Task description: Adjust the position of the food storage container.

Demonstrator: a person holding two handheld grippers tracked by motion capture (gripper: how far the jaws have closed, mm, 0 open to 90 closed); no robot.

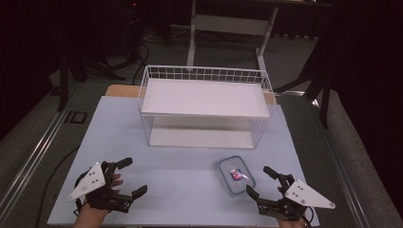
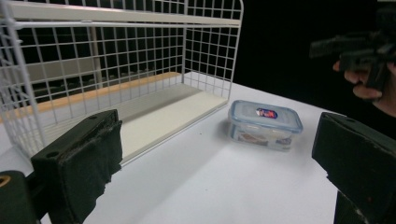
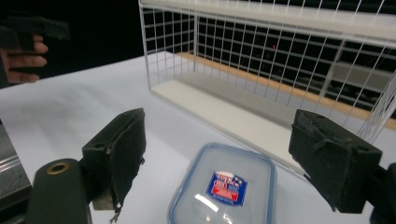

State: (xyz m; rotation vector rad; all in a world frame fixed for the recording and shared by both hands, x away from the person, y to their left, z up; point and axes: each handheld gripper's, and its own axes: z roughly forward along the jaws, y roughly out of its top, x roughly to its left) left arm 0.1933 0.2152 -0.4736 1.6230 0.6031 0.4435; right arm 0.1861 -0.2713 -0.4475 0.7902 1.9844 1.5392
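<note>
right tongs [image 1: 255, 181] jaws apart, just beside box [image 1: 236, 175], lined up for grab. left tongs [image 1: 129, 176] also apart, far from box. rack [image 1: 205, 105] behind box, likely destination.

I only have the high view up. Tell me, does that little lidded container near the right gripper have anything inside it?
Observer: The left gripper view shows its side: the clear container holds something brownish along the bottom; I cannot tell what.
Operator: What is on the lid?
Observer: In the right gripper view it is a red and blue label, its print too small to read.
Operator: Is the right gripper lined up with it?
Observer: Its open fingers stand to either side of the container's far end, above the lid and not touching it.
Operator: And the rack's lower shelf?
Observer: The lower shelf of the wire rack is bare.
</note>
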